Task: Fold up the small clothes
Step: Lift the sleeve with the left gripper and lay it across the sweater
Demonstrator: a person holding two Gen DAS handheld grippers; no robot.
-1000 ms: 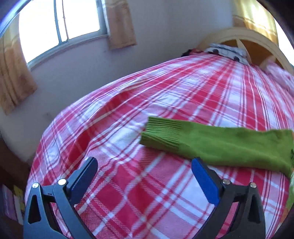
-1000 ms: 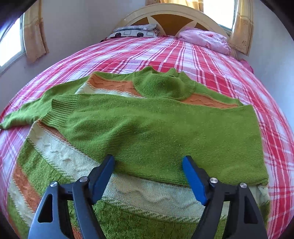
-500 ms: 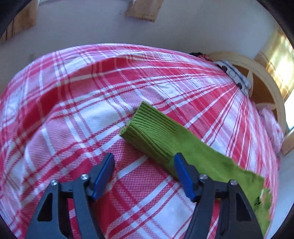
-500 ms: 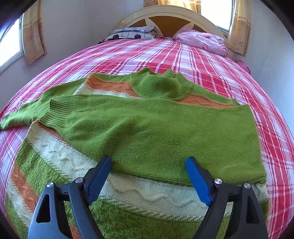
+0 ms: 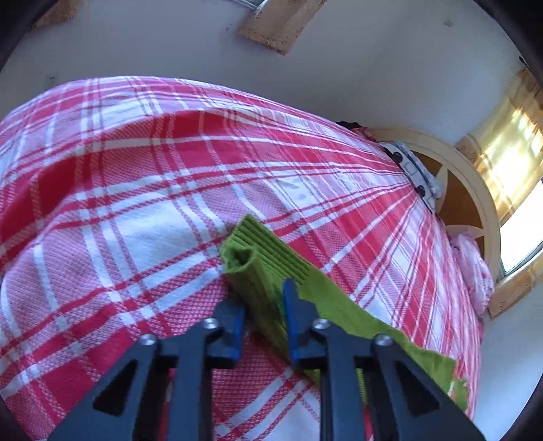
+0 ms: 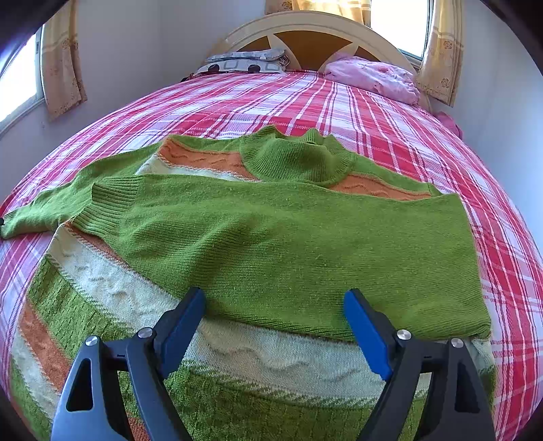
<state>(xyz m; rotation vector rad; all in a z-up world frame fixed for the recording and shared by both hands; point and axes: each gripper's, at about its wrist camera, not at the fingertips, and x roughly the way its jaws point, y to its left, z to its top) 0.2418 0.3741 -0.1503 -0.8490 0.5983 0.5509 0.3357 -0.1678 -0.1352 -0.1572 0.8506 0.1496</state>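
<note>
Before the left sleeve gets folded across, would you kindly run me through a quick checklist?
1. Left hand-held gripper pinching the sleeve cuff, having just closed on it: ok.
2. Right hand-held gripper open above the sweater: ok.
3. Other sleeve already folded across the chest: ok.
4. Bedspread beside the cuff free of clutter: ok.
5. Grip catches both cuff layers: cannot tell.

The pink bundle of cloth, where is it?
In the right wrist view the pink bundle lies at the far end of the bed on the right, against the headboard, beside the patterned pillow.
</note>
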